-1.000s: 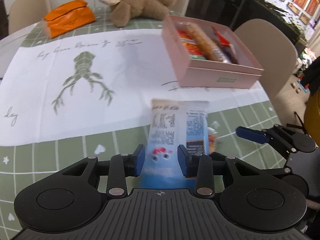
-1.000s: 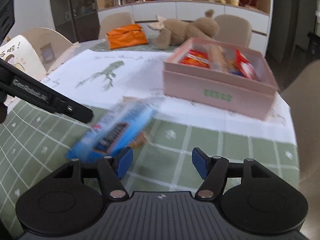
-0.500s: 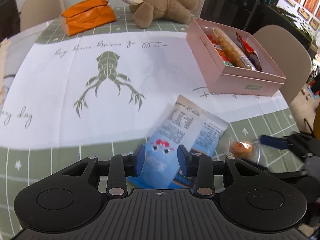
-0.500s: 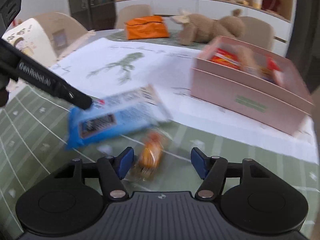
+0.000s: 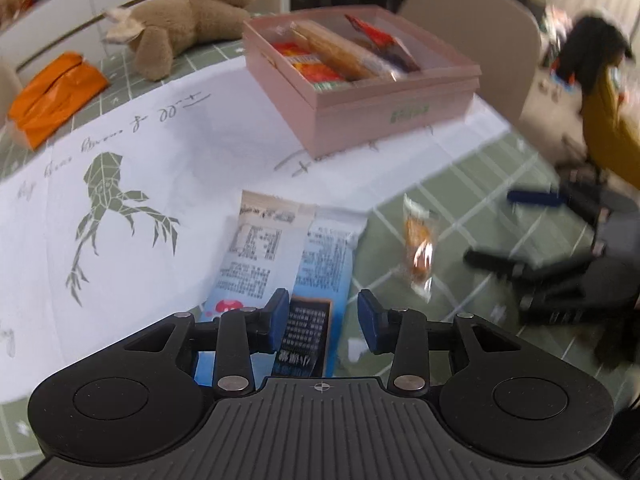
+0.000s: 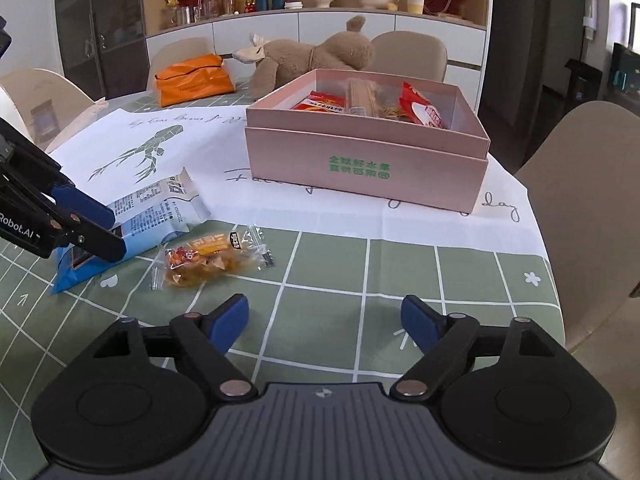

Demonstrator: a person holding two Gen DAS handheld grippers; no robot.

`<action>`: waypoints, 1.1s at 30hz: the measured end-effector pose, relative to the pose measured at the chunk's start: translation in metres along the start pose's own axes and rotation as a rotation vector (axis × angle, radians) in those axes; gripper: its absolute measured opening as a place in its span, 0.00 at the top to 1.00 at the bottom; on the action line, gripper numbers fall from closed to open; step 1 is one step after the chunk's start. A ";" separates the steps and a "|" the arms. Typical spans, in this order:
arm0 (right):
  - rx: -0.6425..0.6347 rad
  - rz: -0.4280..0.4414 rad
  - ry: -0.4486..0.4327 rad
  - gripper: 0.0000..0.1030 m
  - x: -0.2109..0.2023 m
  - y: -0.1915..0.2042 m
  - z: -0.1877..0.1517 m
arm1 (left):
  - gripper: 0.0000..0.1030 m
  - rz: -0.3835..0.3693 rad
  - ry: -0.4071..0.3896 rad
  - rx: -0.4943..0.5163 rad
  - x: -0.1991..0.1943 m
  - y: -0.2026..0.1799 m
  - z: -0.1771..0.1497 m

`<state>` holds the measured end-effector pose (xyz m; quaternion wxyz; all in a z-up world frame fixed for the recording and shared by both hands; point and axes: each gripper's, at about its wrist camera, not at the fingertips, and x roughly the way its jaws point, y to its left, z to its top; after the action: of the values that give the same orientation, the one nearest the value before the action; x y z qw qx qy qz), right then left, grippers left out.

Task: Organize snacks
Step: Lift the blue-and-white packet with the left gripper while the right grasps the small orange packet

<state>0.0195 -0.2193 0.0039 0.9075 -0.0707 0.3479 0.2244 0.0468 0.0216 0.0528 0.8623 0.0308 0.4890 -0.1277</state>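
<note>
A blue and white snack packet [image 5: 280, 248] lies flat on the table, also in the right wrist view [image 6: 148, 216]. My left gripper [image 5: 323, 316] is open, its fingers apart over the packet's near end. A small clear packet of orange snacks [image 5: 418, 244] lies just right of it, also in the right wrist view [image 6: 208, 254]. My right gripper [image 6: 325, 318] is open and empty above the green cloth, nearer than the orange packet. The pink box [image 6: 368, 160] holds several snacks; it also shows in the left wrist view [image 5: 360, 92].
A plush toy [image 6: 312, 60] and an orange bag [image 6: 192, 80] lie at the table's far side. A white printed cloth [image 5: 140, 168] covers the middle. Chairs [image 6: 592, 184] stand around the table. The table edge is close on the right.
My left gripper has opened and let go of the blue packet, which now lies on the table. The right gripper has opened wider and drawn back from the orange packet.
</note>
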 end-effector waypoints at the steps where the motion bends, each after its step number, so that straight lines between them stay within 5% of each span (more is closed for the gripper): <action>1: -0.001 -0.001 0.001 0.15 0.001 0.001 0.000 | 0.58 -0.002 -0.016 -0.046 -0.002 0.008 0.001; 7: -0.012 0.013 0.017 0.04 0.004 0.003 0.001 | 0.59 0.083 -0.025 -0.173 0.008 0.042 0.005; 14: -0.016 0.023 0.046 0.00 0.003 0.005 0.000 | 0.56 -0.017 0.007 -0.187 0.013 0.040 -0.003; 19: -0.009 0.034 0.059 0.01 0.003 0.003 0.003 | 0.56 -0.004 0.024 -0.159 0.005 0.023 -0.015; 24: 0.161 0.146 0.086 0.17 -0.002 -0.013 0.021 | 0.57 0.086 -0.005 -0.118 -0.015 0.005 -0.027; 33: 0.138 0.167 0.079 0.44 0.016 0.015 0.050 | 0.56 0.015 0.049 0.004 -0.010 -0.035 -0.030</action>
<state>0.0532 -0.1860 0.0313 0.8740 0.0123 0.4028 0.2715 0.0080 -0.0052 0.0483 0.8510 0.0394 0.5094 -0.1213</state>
